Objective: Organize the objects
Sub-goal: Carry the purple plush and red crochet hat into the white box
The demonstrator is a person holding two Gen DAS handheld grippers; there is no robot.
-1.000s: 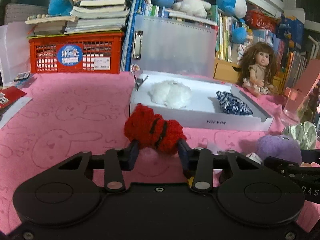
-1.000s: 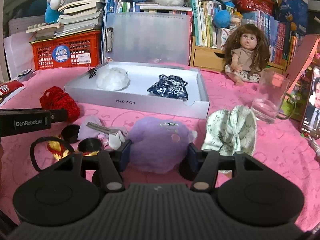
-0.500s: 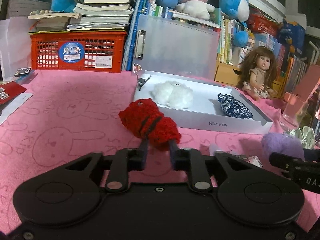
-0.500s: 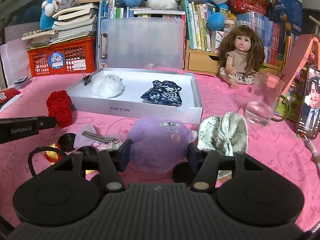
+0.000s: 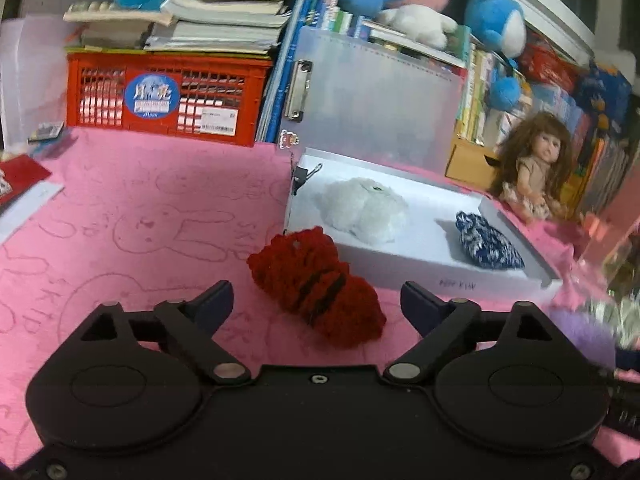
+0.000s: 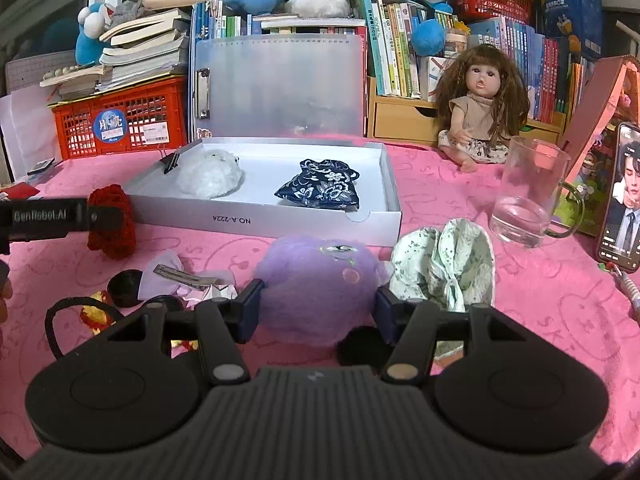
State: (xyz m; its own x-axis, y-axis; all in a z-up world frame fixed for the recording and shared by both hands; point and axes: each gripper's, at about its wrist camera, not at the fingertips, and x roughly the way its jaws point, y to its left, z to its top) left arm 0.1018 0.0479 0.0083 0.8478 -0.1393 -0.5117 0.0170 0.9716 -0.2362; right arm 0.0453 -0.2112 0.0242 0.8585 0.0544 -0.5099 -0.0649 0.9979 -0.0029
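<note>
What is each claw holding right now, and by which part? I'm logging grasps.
The right claw grips the fuzzy purple plush ball by its two sides. The left claw, just opened, holds nothing; the red crocheted pouch lies between its fingers.

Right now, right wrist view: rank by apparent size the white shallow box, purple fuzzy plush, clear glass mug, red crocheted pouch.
1. White shallow box
2. Purple fuzzy plush, nearest the camera, so likely inflated
3. Clear glass mug
4. Red crocheted pouch, partly hidden

Left claw (image 5: 317, 300): jaws just swung wide apart, pads clear of anything, angled down toward the worktop.
Right claw (image 6: 318, 308): jaws half-spread, pads pressing a purple plush (image 6: 316, 284), angled down.
</note>
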